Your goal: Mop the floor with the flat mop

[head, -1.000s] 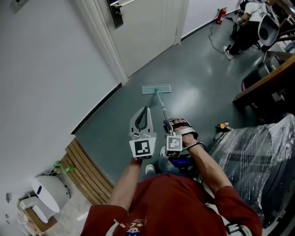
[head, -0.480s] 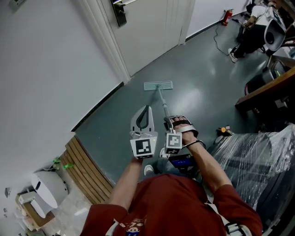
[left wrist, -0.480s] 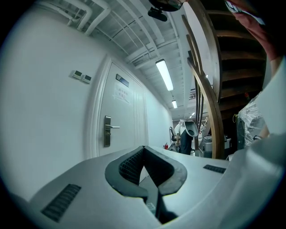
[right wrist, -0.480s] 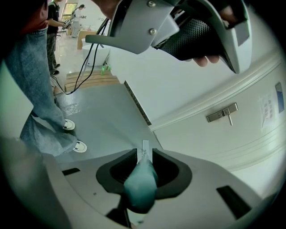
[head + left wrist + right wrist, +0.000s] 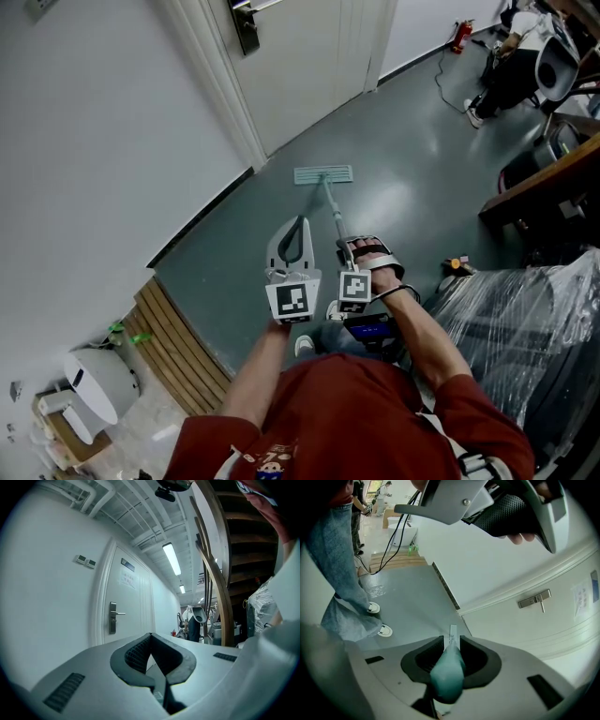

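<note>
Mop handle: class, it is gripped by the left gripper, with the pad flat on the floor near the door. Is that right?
No. The right gripper grips the handle, as the right gripper view shows; the left gripper is shut, empty. The pad is flat on the floor near the door.

Glossy smooth floor [image 5: 403,141], matt teal mop handle [image 5: 447,670]

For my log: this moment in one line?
right gripper shut on mop handle | left gripper shut, empty | mop head on floor
</note>
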A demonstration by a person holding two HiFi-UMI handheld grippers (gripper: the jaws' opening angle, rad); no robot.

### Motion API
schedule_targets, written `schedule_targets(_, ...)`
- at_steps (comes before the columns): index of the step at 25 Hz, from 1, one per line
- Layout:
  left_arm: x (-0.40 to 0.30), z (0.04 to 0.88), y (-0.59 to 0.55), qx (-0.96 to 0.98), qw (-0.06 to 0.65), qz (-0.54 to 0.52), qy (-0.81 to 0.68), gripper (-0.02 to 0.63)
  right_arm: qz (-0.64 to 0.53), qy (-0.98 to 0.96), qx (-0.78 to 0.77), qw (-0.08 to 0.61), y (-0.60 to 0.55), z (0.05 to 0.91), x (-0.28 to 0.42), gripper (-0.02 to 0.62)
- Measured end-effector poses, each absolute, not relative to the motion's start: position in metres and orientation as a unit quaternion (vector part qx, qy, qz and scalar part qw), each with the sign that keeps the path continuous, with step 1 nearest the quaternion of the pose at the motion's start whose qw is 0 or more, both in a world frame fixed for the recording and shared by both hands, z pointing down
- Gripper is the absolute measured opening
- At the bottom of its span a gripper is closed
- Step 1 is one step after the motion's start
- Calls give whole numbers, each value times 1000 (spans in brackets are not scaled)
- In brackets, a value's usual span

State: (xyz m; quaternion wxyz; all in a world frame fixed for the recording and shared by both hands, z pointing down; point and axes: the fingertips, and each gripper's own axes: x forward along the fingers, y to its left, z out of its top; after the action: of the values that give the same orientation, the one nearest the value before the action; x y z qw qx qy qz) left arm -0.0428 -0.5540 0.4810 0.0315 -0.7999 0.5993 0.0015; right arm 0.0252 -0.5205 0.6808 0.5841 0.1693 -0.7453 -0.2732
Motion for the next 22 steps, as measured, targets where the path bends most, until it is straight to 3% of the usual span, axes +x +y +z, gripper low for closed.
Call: schedule_targets(22,-63,470,-462,-810,40,-5,585,15,-253,-733,172,608,-423,671,6,115)
